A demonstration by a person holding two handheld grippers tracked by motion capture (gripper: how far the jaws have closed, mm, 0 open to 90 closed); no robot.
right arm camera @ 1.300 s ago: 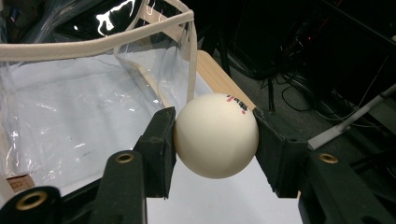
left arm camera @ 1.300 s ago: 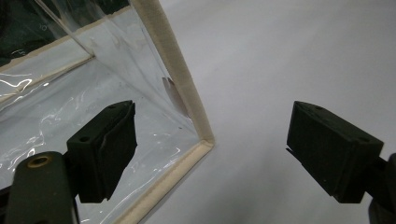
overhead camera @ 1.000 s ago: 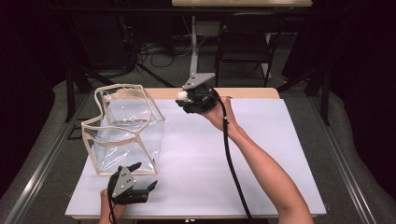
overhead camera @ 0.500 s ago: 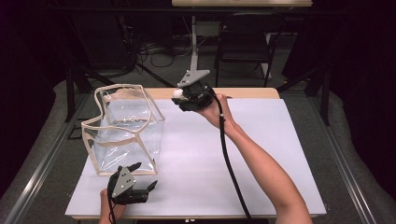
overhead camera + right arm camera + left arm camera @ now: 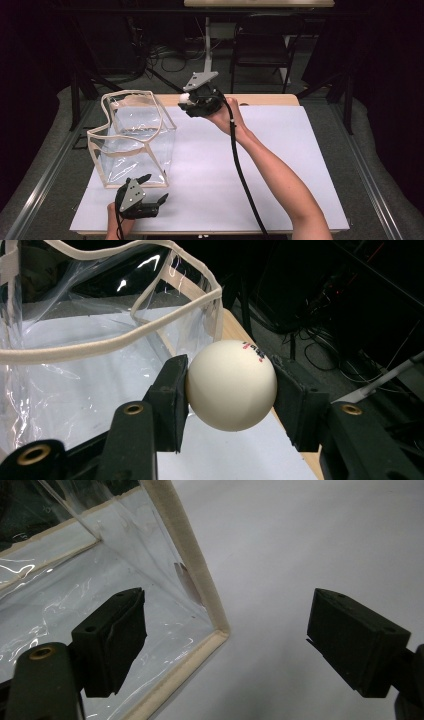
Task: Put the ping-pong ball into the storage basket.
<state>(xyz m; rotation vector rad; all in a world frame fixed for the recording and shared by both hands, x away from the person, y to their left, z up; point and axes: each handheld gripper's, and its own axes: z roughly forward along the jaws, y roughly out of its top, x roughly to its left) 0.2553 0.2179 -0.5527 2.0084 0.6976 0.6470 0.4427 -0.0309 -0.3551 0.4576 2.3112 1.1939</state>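
Ball (image 5: 231, 385) clamped in right gripper (image 5: 189, 103) fingers beside bag (image 5: 134, 140) rim; left gripper (image 5: 150, 195) fingers wide, empty. Carry step; next: release over bag opening.

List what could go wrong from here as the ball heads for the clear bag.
1. The white ball is pinched only at its sides by the right gripper; being smooth and round, it might slip out early and roll off the table.
2. The clear bag has a wavy, sagging rim, so a drop may hit the trim and bounce out.
3. The left gripper stands open beside the bag's corner, not holding it; a knock could shift the bag.
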